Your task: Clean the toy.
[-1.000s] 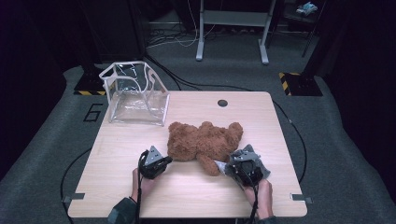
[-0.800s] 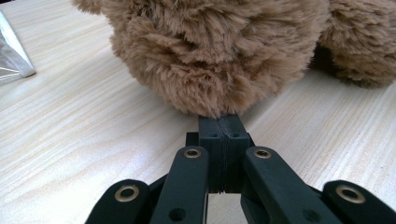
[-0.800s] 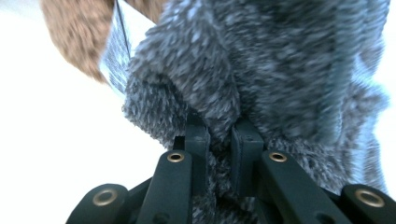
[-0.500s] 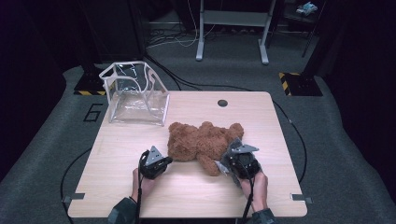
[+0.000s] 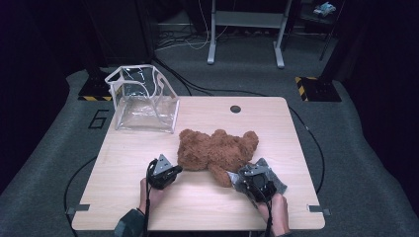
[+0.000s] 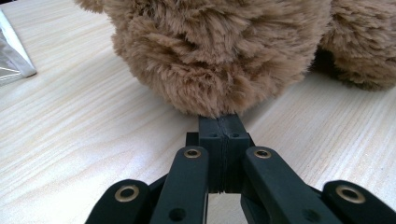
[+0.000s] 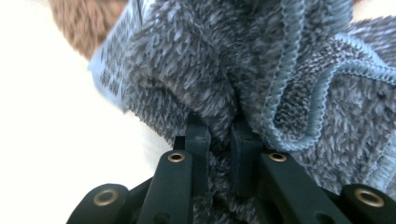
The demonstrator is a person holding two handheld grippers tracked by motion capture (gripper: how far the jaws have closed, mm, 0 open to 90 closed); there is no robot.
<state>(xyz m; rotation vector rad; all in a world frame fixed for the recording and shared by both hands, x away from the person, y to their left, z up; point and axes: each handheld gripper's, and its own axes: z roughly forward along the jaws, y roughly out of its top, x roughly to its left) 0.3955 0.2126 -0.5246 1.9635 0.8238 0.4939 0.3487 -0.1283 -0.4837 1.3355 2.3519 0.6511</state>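
A brown teddy bear [image 5: 217, 150] lies flat in the middle of the wooden table [image 5: 123, 163]. My left gripper [image 5: 174, 170] sits at its left end, shut. In the left gripper view the closed jaws [image 6: 225, 123] press their tips into the bear's fur [image 6: 210, 51]; whether any fur is pinched is hidden. My right gripper [image 5: 232, 177] is at the bear's near right limb. It is shut on a grey fleece cloth [image 5: 271, 170] with a light blue stitched edge. That cloth [image 7: 303, 93] bunches up between the jaws [image 7: 219, 133], with brown fur [image 7: 79, 18] behind it.
A clear plastic bag [image 5: 143, 98] with white trim stands open at the table's far left corner; its edge [image 6: 11, 56] appears in the left gripper view. A dark round hole [image 5: 235, 108] sits near the far edge. Cables run over the grey floor.
The right gripper, with the grey cloth, nudged toward the bear and then drew back a little toward the near edge. The left gripper and the bear stayed put.
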